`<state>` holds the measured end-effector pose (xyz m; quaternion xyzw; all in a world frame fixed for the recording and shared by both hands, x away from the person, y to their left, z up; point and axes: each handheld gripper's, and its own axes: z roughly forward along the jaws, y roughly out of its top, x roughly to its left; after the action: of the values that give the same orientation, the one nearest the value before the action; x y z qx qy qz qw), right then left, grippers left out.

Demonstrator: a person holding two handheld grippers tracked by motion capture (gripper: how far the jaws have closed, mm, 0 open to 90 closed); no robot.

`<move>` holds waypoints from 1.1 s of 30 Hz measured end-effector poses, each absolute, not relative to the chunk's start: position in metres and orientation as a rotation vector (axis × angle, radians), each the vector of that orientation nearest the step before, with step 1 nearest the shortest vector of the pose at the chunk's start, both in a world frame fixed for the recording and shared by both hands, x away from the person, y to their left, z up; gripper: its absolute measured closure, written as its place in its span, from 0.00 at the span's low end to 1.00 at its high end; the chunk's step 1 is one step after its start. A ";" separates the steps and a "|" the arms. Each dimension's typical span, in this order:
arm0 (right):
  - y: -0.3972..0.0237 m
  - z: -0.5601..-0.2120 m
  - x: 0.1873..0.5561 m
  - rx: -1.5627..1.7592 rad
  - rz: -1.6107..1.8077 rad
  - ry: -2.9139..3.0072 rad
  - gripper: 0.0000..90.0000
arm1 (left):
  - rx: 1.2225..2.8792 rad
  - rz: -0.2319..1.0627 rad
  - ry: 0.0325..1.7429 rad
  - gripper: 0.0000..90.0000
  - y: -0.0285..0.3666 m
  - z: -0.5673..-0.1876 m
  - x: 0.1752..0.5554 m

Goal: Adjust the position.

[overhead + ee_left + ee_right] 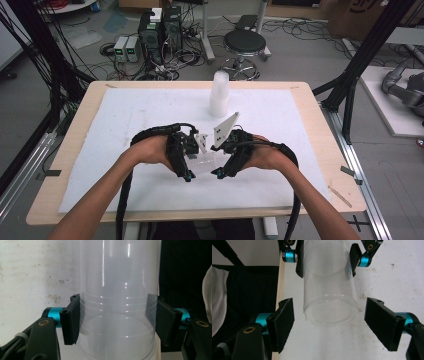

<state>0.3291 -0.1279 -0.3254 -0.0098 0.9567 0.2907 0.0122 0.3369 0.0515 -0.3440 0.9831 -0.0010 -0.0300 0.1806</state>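
A clear plastic cup (pixel 204 163) lies level between my two grippers above the white mat. The left gripper (pixel 190 175) is shut on it. In the left gripper view the black pads (pixel 71 320) press both sides of the cup (pixel 117 290), around its ribbed band. The right gripper (pixel 219 173) faces it from the other side. In the right gripper view its jaws stand open on either side of the cup's near end (pixel 330 312) with a gap on each side, and the left gripper (pixel 325 260) holds the cup farther up.
A tall stack of clear cups (pixel 219 95) stands upright at the back middle of the white mat (pixel 125 115). The wooden table edge (pixel 70 145) frames the mat. A stool (pixel 244 44) and computer cases (pixel 160 30) stand on the floor beyond.
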 end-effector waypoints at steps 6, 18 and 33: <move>-0.127 -0.326 0.329 -0.049 0.914 2.977 0.35 | 2.773 -0.085 0.006 0.36 0.051 -0.345 0.337; -0.126 -0.326 0.329 -0.089 0.913 2.977 0.47 | 2.764 -0.090 0.007 0.36 0.052 -0.348 0.336; -0.129 -0.325 0.332 -0.055 0.917 2.961 0.48 | 2.744 -0.045 0.038 0.08 0.054 -0.352 0.340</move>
<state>0.3317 -0.1293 -0.3249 -0.0179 0.9549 0.2956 0.0207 0.3401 0.0539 -0.3518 0.9801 0.0137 -0.0161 0.1973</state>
